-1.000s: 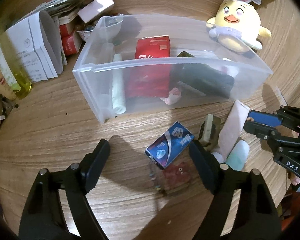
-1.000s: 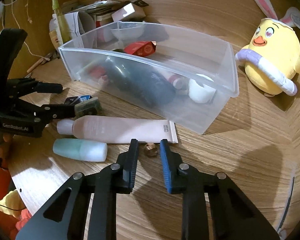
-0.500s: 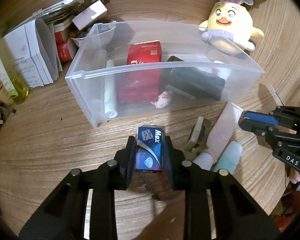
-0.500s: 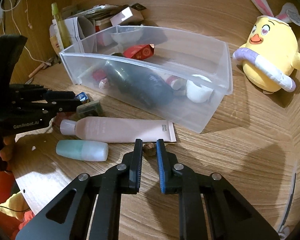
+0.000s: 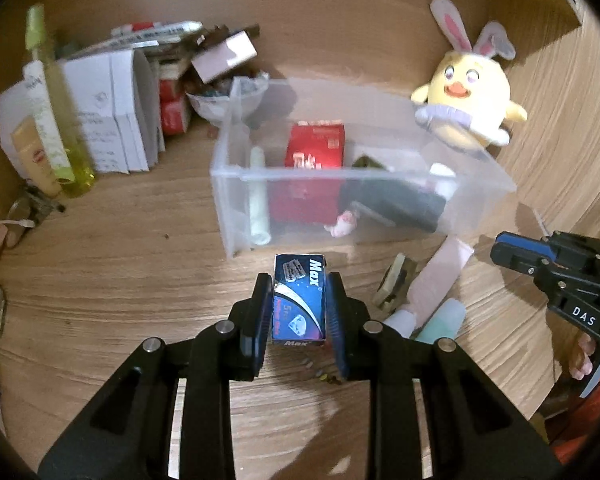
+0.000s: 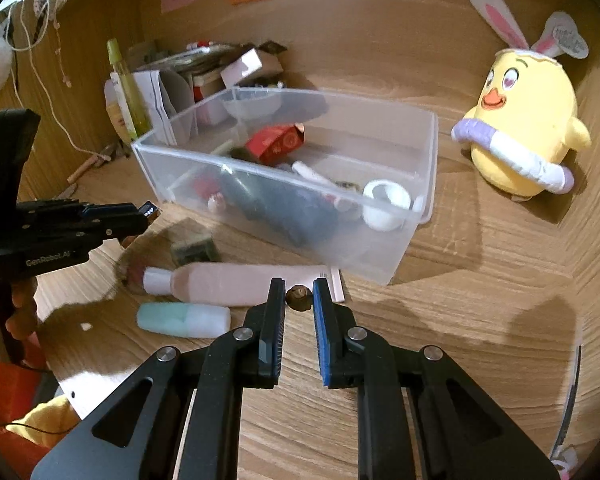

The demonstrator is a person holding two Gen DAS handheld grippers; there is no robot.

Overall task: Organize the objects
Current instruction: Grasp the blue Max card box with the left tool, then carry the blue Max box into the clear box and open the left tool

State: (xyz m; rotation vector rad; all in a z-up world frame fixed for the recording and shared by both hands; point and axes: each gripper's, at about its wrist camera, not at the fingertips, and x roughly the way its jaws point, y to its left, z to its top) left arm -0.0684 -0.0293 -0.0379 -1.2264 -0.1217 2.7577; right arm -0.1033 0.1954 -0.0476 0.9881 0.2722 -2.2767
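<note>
left claw (image 5: 299, 304) grips the blue box (image 5: 299, 300); right claw (image 6: 298, 300) pinches a brown nut (image 6: 298, 297). carry both level to the clear bin (image 5: 236, 200) at twelve o'clock.

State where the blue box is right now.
In the left wrist view, the blue box sits clamped between the left tongs, just in front of the clear bin.

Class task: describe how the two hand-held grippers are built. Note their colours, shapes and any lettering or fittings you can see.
Both grippers are black, with two long angular fingers, cut-out slots and silver pivot bolts. The left gripper has dark blue ribbed pads; its side reads "GenRobot.AI" in white. The right gripper has one black ribbed pad and one bright blue one, and its body shows white letters "DAS". No cables or sleeves are visible.
</note>
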